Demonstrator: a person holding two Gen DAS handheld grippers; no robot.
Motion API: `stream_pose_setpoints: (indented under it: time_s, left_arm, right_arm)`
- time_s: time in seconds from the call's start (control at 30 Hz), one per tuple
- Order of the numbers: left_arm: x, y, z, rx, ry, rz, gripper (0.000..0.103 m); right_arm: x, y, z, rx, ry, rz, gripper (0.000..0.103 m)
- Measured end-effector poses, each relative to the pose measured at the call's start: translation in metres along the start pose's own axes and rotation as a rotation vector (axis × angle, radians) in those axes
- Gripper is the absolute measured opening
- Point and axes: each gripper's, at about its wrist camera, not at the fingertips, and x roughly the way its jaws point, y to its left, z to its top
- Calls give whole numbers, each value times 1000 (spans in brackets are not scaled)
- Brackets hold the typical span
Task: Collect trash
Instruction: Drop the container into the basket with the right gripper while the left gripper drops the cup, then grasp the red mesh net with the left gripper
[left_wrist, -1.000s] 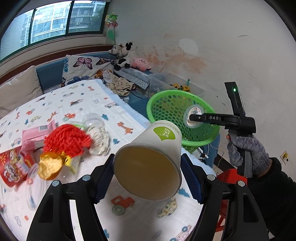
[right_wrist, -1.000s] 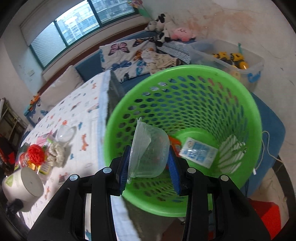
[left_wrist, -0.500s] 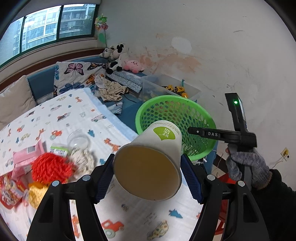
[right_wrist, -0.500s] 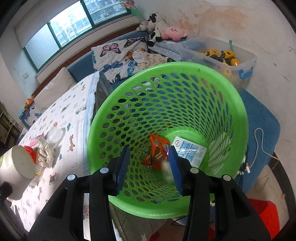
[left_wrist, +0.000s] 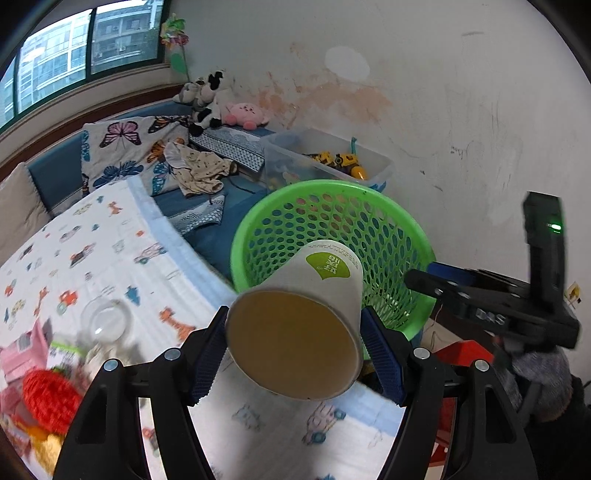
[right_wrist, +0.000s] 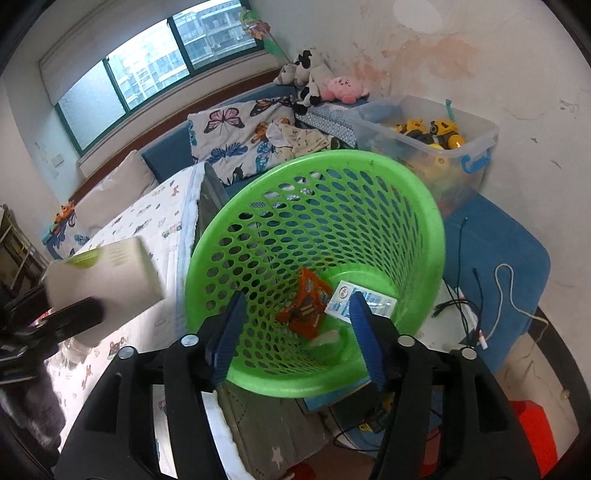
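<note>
Left gripper (left_wrist: 293, 354) clamped on white paper cup (left_wrist: 295, 321), green mesh basket (left_wrist: 332, 236) at 12 o'clock just beyond, right gripper (right_wrist: 295, 332) spread apart, empty, above orange wrapper (right_wrist: 304, 308) inside basket.

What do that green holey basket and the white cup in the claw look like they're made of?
The green perforated basket looks like moulded plastic: smooth, slightly glossy, with even round holes. The white cup with a green label, held in the left claw, looks like matte coated paper with a tan lining, though thin plastic can't be ruled out.
</note>
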Motion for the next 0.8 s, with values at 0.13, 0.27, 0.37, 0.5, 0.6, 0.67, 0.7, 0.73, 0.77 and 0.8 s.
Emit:
stream_pose_setpoints:
  time_s: [0.13,0.27,0.37,0.5,0.6,0.67,0.7,0.73,0.77,0.8]
  left_arm:
    - [23,-6,6,6,36,6,69]
    - [40,-12,9,9,63,5,69]
    - [48,-15,10,9,75,7,69]
    - [56,-18,12,14,81,9,72]
    - [58,-18,11,11,75,12,77]
    - [56,-16,9,1,76,7,78]
    - [54,-15,8,-5,76,5,78]
    - [53,-14,7,-7,74,6,78]
    - [49,-13,5,-9,70,12,78]
    - [45,-11,3,-10,64,17,78]
  right_arm:
    - [-5,-5,-3,7,-6,-2,61]
    - [-9,-10,-6,16,-8,-8,61]
    - [-12,-13,-9,26,-10,-10,61]
    - [-16,-17,-12,38,-14,-10,61]
    - [-18,-17,-13,39,-13,-13,61]
    - [-20,-17,-15,38,-12,-15,61]
    - [-20,-16,-16,38,-12,-14,61]
    - [-21,-16,-16,37,-13,-12,61]
    - [-22,-15,-17,37,-14,-10,61]
    - [-23,-14,-17,37,-15,-7,61]
